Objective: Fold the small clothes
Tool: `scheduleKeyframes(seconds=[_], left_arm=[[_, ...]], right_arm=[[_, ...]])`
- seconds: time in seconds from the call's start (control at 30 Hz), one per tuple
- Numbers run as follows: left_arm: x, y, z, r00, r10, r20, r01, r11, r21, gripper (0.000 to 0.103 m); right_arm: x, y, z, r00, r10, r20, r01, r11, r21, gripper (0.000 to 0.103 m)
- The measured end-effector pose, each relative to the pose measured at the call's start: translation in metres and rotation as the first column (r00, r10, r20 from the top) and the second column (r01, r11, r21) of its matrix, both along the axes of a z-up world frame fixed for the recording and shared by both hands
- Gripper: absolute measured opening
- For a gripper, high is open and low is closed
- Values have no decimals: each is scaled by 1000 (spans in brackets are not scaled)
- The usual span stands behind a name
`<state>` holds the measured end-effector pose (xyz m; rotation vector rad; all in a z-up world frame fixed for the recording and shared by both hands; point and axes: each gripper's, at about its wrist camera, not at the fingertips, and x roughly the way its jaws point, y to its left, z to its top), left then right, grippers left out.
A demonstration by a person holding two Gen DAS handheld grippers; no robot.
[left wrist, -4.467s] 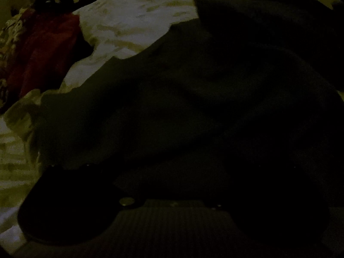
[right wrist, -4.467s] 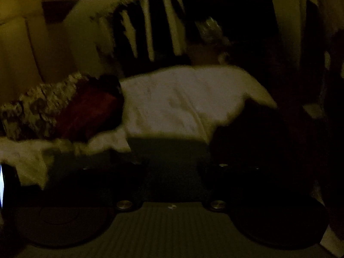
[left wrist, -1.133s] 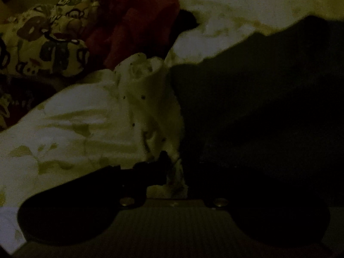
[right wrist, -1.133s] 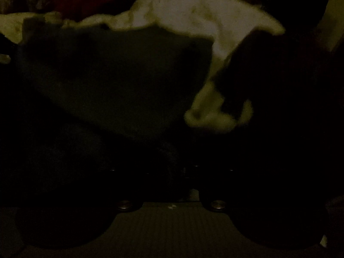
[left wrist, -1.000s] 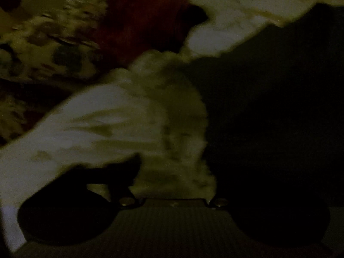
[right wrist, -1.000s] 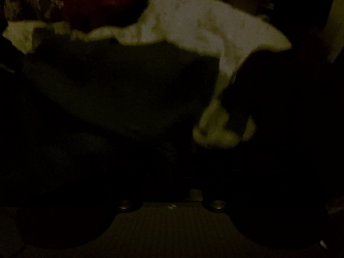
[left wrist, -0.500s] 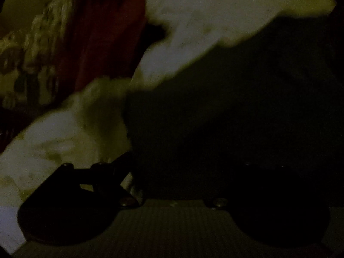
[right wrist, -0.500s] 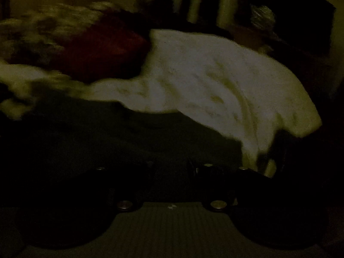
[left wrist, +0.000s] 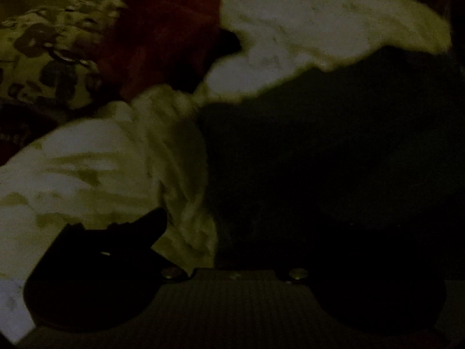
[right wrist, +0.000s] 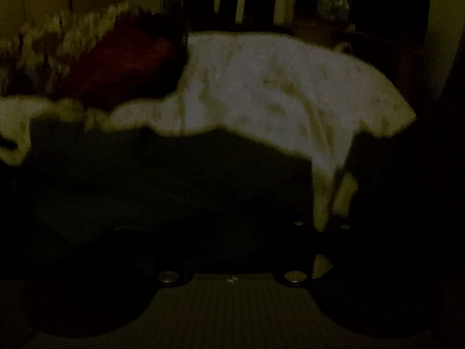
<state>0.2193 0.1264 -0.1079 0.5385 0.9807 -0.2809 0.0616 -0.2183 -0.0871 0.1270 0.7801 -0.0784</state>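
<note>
Dark garment (left wrist: 334, 151) lies spread, creased, on the pale sheet (left wrist: 87, 163), reaching the bed's right edge. Left gripper (left wrist: 232, 232), right gripper (right wrist: 232, 232): too dark, can't tell spread or pinching.

Both wrist views are deeply underexposed, with a yellow-green cast, heavy grain and soft motion blur. Only the pale bedsheet (left wrist: 305, 20) (right wrist: 276, 87) catches light, toward 12 o'clock in each frame, while the dark garment (left wrist: 334, 145) (right wrist: 159, 180) sinks into near-black shadow from 3 to 6 o'clock. Fisheye bending curves the edges and corners vignette to black.
</note>
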Motion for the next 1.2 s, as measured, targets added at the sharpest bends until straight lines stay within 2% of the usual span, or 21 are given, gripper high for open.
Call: scheduleKeyframes(seconds=[0.07,0.1,0.13,0.2,0.3,0.37,0.47,0.57,0.63,0.67,0.73,0.8,0.87,0.97,1.0,1.03,1.13,1.2], left_arm=[[3,-3,-28,998,16,-60,-13,998,63,103],[3,-2,-31,996,35,-78,-31,998,51,103],[3,2,-26,995,55,-85,-53,998,30,103],[-5,9,-3,997,58,-52,-58,998,9,103],[-50,14,43,995,-15,103,6,996,88,103],[-93,17,69,982,-106,159,88,989,120,103],[-142,32,88,970,-197,142,180,976,126,103],[-181,43,100,968,-245,55,240,967,86,103],[-199,54,107,973,-228,17,227,972,67,103],[-205,58,109,977,-215,12,213,975,66,103],[-214,64,108,979,-205,20,203,976,73,103],[-227,62,105,978,-204,33,201,977,70,103],[-242,59,104,975,-221,34,219,975,44,103],[-258,56,95,974,-223,36,221,973,60,103],[-261,57,92,976,-212,38,209,975,70,103],[-262,59,90,979,-201,36,199,978,67,103],[-264,64,94,986,-167,13,167,986,11,103],[-270,64,99,985,-168,40,169,986,-8,103]], right_arm=[[0,0,-26,997,18,-76,-16,1000,24,91],[2,-2,-41,995,19,-96,-16,999,34,91],[1,-7,-53,995,17,-94,-11,998,58,90],[-10,-8,-47,998,9,-56,-3,995,96,88],[-44,-2,3,997,40,62,-46,995,84,87],[-77,10,44,990,103,95,-109,993,50,87],[-134,32,100,974,209,85,-208,978,-14,90],[-182,45,146,970,234,71,-230,971,-57,91],[-212,48,177,974,227,3,-227,973,-31,103],[-221,49,182,968,248,-44,-248,969,15,103],[-226,49,178,958,286,-32,-284,957,58,103],[-221,55,154,960,272,-69,-266,960,94,103],[-213,70,118,955,278,-102,-271,960,74,103],[-207,87,70,969,233,-81,-231,973,23,103],[-209,90,60,970,233,-76,-231,972,27,97],[-209,92,51,970,231,-70,-229,973,39,90],[-208,97,33,970,234,-70,-232,972,30,89],[-212,100,36,973,224,-55,-225,974,-10,89]])
